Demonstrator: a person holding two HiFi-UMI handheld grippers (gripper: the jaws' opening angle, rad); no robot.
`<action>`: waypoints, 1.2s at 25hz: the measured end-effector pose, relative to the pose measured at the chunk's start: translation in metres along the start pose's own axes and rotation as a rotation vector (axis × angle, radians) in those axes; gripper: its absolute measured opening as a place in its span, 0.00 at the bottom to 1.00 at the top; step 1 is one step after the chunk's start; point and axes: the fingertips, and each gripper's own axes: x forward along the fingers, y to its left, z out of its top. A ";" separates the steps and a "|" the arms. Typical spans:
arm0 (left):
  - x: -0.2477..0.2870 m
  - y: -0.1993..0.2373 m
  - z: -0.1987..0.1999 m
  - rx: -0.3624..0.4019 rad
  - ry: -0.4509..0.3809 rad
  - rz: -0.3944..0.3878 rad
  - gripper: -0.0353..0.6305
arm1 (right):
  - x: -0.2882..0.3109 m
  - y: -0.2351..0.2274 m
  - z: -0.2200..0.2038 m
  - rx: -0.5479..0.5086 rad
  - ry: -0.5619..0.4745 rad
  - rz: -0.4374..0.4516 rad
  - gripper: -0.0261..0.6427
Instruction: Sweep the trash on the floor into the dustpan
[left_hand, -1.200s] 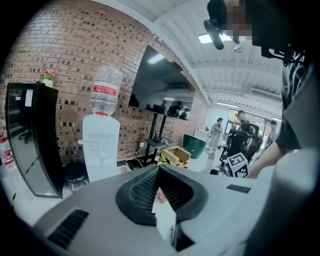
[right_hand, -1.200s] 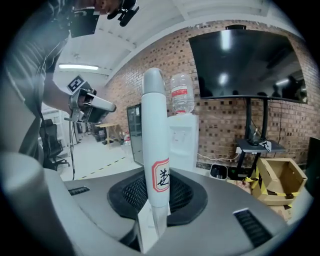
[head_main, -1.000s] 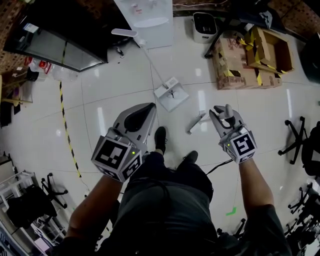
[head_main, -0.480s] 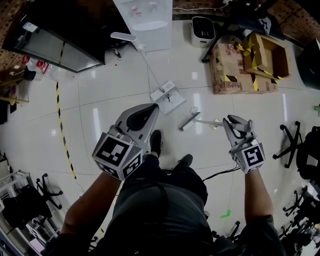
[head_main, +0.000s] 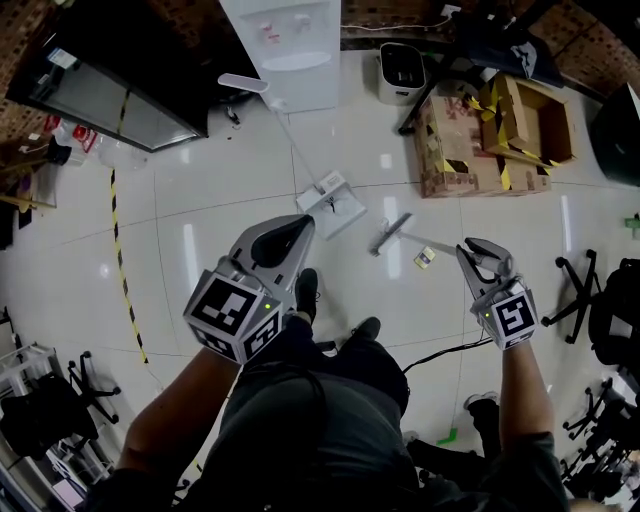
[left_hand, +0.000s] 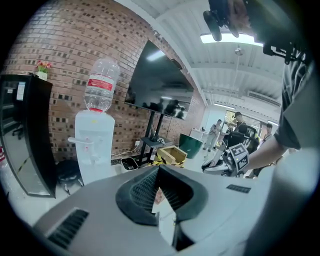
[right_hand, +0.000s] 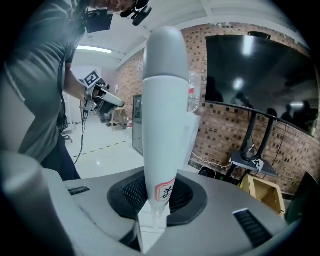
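Right gripper (head_main: 483, 250) clenched on a white plastic broom handle (right_hand: 162, 115); left gripper (head_main: 300, 226) closed, nothing in it.
Grey broom head (head_main: 390, 235) sits on the glossy white tile floor (head_main: 160, 200); a small trash packet (head_main: 424, 258) lies just beside it, and a white long-handled dustpan (head_main: 330, 205) is near, left of the head.

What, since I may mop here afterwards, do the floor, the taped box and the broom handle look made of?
Floor: likely glazed ceramic tile; glossy, with bright reflections and thin grout lines.
Taped box: brown cardboard, matte, open flaps, edged with yellow-black tape.
Broom handle: smooth white with a satin sheen, probably plastic; painted metal is possible.
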 end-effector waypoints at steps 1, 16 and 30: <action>-0.001 -0.002 -0.001 0.001 -0.001 0.000 0.07 | 0.003 -0.002 -0.001 -0.007 0.001 0.003 0.17; -0.028 0.043 -0.019 -0.040 -0.016 0.097 0.07 | 0.120 0.090 0.057 -0.154 -0.068 0.264 0.17; -0.014 0.118 -0.072 -0.086 0.037 0.121 0.07 | 0.196 0.126 0.101 -0.066 -0.121 0.242 0.16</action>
